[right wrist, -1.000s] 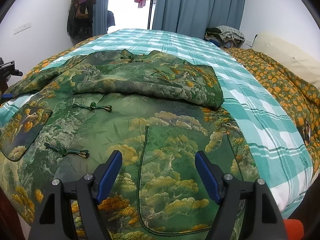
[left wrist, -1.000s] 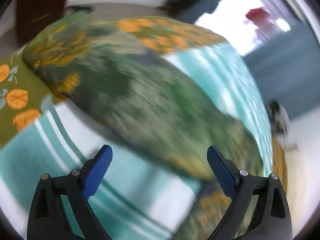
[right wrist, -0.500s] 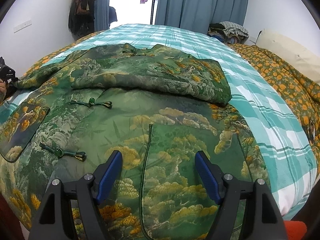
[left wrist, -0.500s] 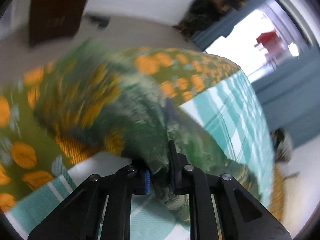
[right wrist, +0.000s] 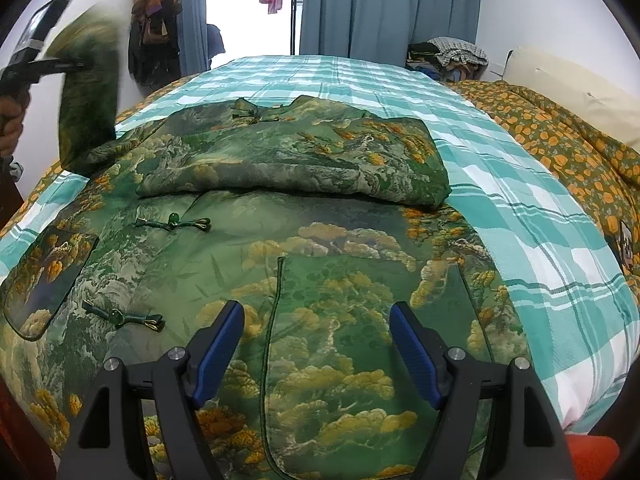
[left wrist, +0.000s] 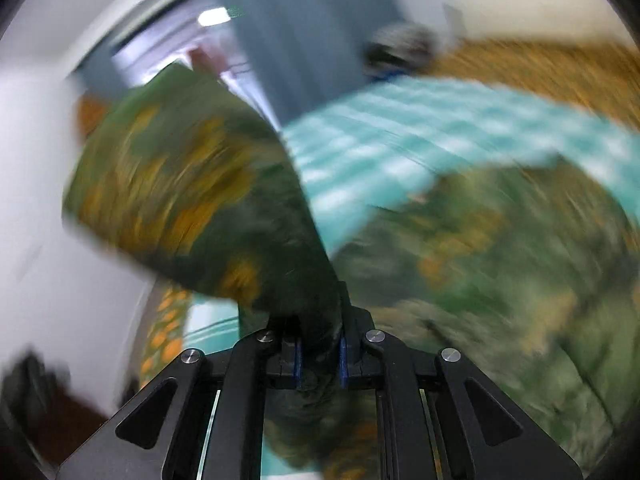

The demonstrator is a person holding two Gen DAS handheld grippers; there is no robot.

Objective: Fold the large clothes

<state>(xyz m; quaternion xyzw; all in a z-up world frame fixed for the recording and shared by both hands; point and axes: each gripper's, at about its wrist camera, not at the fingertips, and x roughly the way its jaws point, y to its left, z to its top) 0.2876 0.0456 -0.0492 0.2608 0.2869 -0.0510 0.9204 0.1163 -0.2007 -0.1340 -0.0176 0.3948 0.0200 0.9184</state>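
A large green jacket (right wrist: 304,272) with a gold landscape print and knot buttons lies spread on the bed. Its right sleeve (right wrist: 304,160) is folded across the chest. My left gripper (left wrist: 319,360) is shut on the left sleeve (left wrist: 192,200) and holds it lifted in the air; that view is blurred by motion. In the right wrist view the left gripper (right wrist: 48,62) shows at the upper left with the sleeve (right wrist: 86,96) hanging from it. My right gripper (right wrist: 316,344) is open and empty, low over the jacket's hem.
The bed has a teal and white checked cover (right wrist: 520,208) and an orange-flowered quilt (right wrist: 568,140) on the right. A pillow (right wrist: 572,92), a clothes pile (right wrist: 448,56), blue curtains (right wrist: 384,4) and a white wall at the left surround it.
My left gripper closed on the left sleeve at the bed's left edge, then lifted it up and swung toward the jacket. My right gripper stayed open, drifting slightly forward.
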